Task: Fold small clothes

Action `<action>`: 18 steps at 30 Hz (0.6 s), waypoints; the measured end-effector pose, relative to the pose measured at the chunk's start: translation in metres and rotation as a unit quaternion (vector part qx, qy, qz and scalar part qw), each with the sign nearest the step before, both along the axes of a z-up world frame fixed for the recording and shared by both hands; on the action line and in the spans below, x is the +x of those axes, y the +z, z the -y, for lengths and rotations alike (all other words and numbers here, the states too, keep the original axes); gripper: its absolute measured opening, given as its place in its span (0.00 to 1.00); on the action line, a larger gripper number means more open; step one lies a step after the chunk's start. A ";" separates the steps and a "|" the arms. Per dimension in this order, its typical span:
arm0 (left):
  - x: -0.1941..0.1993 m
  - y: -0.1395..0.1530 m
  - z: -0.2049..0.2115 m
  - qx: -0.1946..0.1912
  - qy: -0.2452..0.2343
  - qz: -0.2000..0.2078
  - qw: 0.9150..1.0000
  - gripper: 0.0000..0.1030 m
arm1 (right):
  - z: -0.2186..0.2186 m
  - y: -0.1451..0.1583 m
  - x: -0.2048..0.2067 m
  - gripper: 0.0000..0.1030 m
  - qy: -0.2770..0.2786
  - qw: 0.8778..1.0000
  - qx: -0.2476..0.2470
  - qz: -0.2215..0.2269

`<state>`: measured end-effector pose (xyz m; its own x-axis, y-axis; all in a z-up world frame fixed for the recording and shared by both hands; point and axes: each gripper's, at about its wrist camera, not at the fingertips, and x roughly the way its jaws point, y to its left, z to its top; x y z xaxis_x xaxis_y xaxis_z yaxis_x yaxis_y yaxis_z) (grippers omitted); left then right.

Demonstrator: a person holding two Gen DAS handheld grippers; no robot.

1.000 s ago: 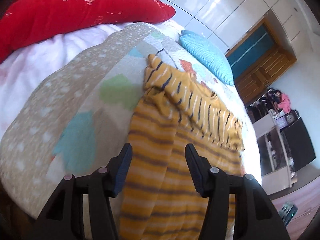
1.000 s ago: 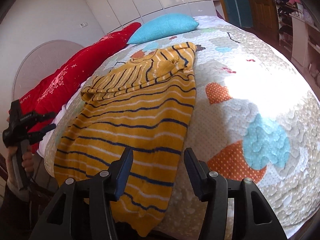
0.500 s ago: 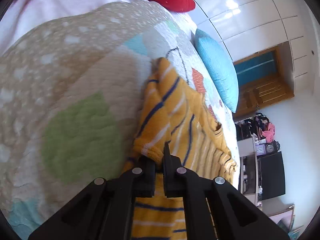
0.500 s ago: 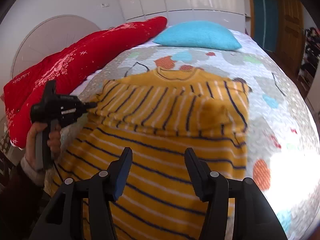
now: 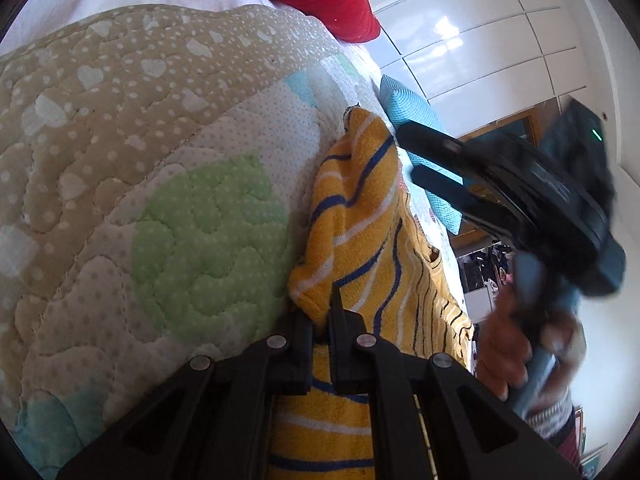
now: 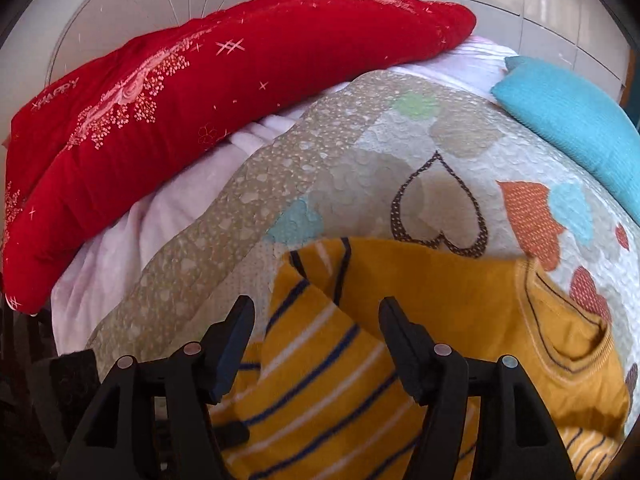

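Two grippers on one striped yellow sweater (image 6: pixel 440 300), spread on quilted bed (image 5: pixel 160 160). Your left gripper (image 5: pixel 325 316) clamped on sleeve cuff at sweater's left edge. Your right gripper (image 6: pixel 316 332) jaws apart, hovering just above folded sleeve near shoulder, collar off to its right. Sleeve's long axis runs straight ahead of left gripper; right is nearer shoulder.
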<state>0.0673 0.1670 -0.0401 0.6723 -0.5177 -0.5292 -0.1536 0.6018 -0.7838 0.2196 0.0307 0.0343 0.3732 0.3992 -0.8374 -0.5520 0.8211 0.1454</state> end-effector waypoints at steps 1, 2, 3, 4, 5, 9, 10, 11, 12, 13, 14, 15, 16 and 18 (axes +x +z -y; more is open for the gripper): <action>-0.001 -0.001 -0.002 -0.001 0.000 0.001 1.000 0.07 | -0.006 -0.006 0.006 0.63 0.006 1.000 -0.011 -0.009; -0.001 -0.001 -0.002 -0.002 0.000 0.001 1.000 0.07 | -0.013 -0.012 0.010 0.31 0.020 0.999 -0.014 -0.025; -0.001 -0.001 -0.002 -0.002 0.000 0.002 1.000 0.07 | -0.017 -0.016 0.013 0.08 0.034 0.998 -0.013 -0.045; -0.002 -0.001 -0.002 -0.002 0.000 0.002 1.000 0.07 | -0.020 -0.020 0.015 0.08 0.039 0.998 -0.023 -0.052; -0.002 0.000 -0.001 -0.001 0.000 0.003 1.000 0.07 | -0.022 -0.020 0.016 0.08 0.041 0.998 -0.039 -0.039; -0.002 -0.001 -0.001 0.000 0.000 0.003 1.000 0.07 | -0.027 -0.033 0.033 0.08 -0.003 0.995 -0.097 -0.009; -0.005 -0.001 -0.002 0.001 -0.001 0.003 1.000 0.07 | -0.029 -0.035 0.036 0.08 -0.020 0.992 -0.123 0.016; -0.005 0.000 -0.001 0.001 -0.001 0.003 1.000 0.07 | -0.032 -0.038 0.038 0.08 -0.039 0.986 -0.158 0.048; -0.005 0.000 -0.001 0.002 -0.001 0.003 1.000 0.07 | -0.034 -0.041 0.041 0.08 -0.050 0.981 -0.176 0.062; -0.004 0.000 -0.001 0.002 -0.001 0.002 1.000 0.07 | -0.033 -0.041 0.043 0.08 -0.051 0.981 -0.175 0.058; -0.004 0.000 0.000 0.003 -0.001 0.002 1.000 0.07 | -0.030 -0.038 0.043 0.09 -0.052 0.983 -0.166 0.052; -0.004 0.000 0.000 0.003 -0.001 0.003 1.000 0.07 | -0.025 -0.031 0.039 0.13 -0.056 0.985 -0.152 0.052; -0.004 0.000 -0.001 0.002 -0.001 0.003 1.000 0.07 | -0.017 -0.020 0.033 0.19 -0.058 0.988 -0.135 0.056; -0.004 0.000 -0.001 0.002 -0.001 0.003 1.000 0.07 | 0.007 0.001 0.011 0.54 -0.058 0.991 -0.100 0.064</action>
